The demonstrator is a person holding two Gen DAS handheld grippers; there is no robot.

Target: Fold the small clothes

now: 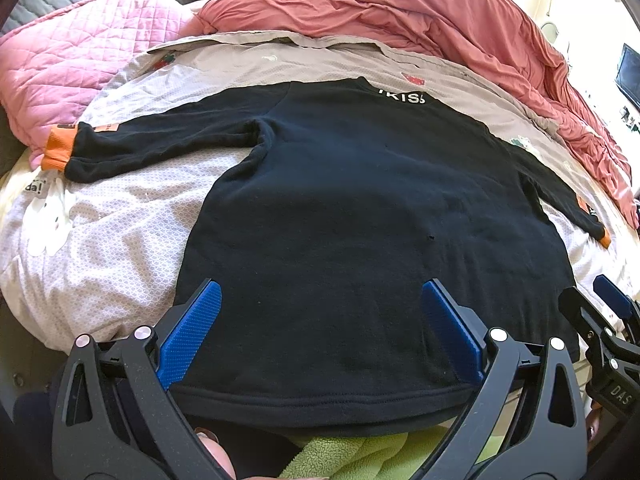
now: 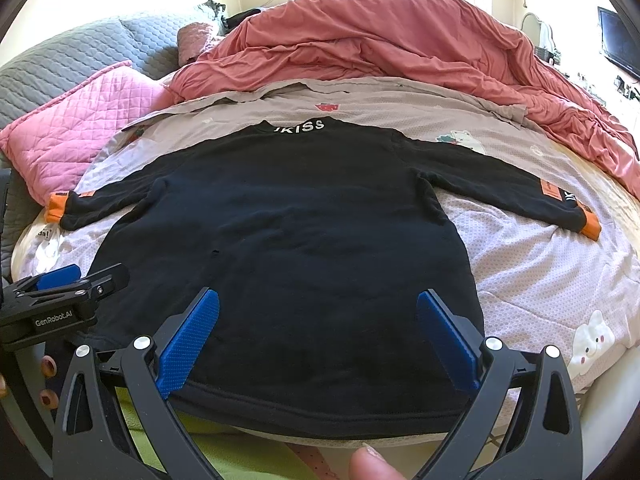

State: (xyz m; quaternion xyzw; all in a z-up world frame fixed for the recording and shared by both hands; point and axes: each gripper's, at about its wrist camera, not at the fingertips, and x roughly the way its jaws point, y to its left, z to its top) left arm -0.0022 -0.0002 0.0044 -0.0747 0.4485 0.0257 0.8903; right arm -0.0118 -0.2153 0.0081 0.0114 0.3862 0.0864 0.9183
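A small black long-sleeved top (image 1: 360, 208) (image 2: 296, 232) lies flat on the bed, back up, white lettering at the collar, both sleeves spread out sideways with orange cuffs (image 1: 58, 148) (image 2: 591, 227). My left gripper (image 1: 320, 292) hovers open over the hem's left half, blue pads (image 1: 192, 328) wide apart, nothing between them. My right gripper (image 2: 318, 300) hangs open over the hem's right half, with its blue pads (image 2: 448, 340) likewise apart. Each gripper shows at the edge of the other's view, the right gripper (image 1: 600, 320) and the left gripper (image 2: 60, 292).
The top rests on a pale patterned bedsheet (image 1: 120, 248) (image 2: 540, 280). A crumpled red duvet (image 1: 400, 16) (image 2: 400, 52) is piled behind it, a pink quilted pillow (image 1: 72, 64) (image 2: 76, 120) at the left. A green fleece cloth (image 1: 360, 456) lies below the hem. A fingertip (image 2: 372, 464) shows.
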